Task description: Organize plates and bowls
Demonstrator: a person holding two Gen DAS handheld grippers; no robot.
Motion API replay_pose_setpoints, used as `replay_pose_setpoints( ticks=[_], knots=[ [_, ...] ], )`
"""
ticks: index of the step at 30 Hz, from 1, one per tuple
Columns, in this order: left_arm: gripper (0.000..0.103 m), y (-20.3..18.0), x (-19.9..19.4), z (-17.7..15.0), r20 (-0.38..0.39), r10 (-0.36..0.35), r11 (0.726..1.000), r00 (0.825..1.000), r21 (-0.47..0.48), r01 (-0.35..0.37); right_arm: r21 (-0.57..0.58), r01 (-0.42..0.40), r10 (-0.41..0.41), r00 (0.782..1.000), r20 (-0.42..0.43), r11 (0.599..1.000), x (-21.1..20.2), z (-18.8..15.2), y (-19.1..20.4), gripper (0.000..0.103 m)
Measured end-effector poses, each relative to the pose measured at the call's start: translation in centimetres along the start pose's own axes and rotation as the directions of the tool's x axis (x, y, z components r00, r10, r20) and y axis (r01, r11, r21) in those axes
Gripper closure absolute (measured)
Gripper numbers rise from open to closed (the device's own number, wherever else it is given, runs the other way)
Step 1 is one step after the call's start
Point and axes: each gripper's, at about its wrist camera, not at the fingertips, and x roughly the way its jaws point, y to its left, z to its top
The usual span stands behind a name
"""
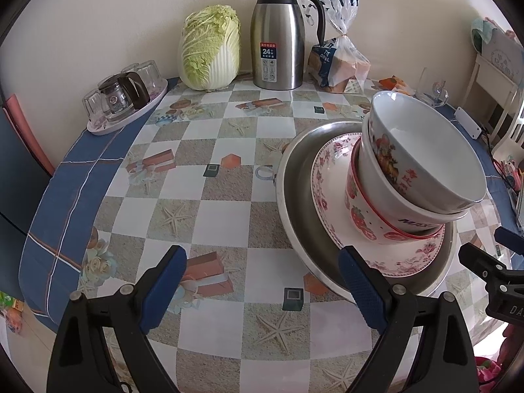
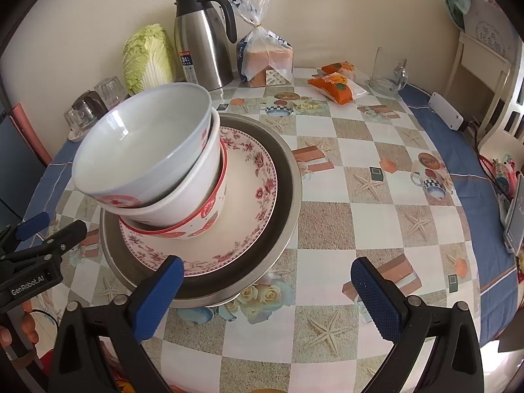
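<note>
A metal plate [image 1: 294,196] [image 2: 288,180] lies on the table with a floral plate [image 1: 327,177] [image 2: 249,177] on it. On that stand three nested bowls, leaning: a strawberry bowl [image 1: 360,219] [image 2: 203,226] at the bottom, a white bowl [image 1: 393,209] [image 2: 196,177] in it, and a white flower-print bowl [image 1: 425,150] [image 2: 144,144] on top. My left gripper [image 1: 262,288] is open and empty, just left of the stack. My right gripper [image 2: 267,294] is open and empty, at the stack's near right.
At the back stand a cabbage [image 1: 209,46], a steel thermos jug [image 1: 278,36], a bread bag [image 1: 340,62], a tray of glasses [image 1: 124,98], orange snack packs [image 2: 337,85] and a glass mug [image 2: 389,72]. A chair [image 2: 484,65] stands right.
</note>
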Motion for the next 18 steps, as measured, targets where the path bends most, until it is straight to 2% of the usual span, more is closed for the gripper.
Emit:
replay_pose_setpoints(
  ticks=[18],
  knots=[
    [0.009, 0.10, 0.35, -0.15, -0.016, -0.014, 1.000, 1.000, -0.011, 0.014, 0.000, -0.001, 0.001, 1.000, -0.003, 1.000, 0.24, -0.07, -0.01, 0.000]
  ],
)
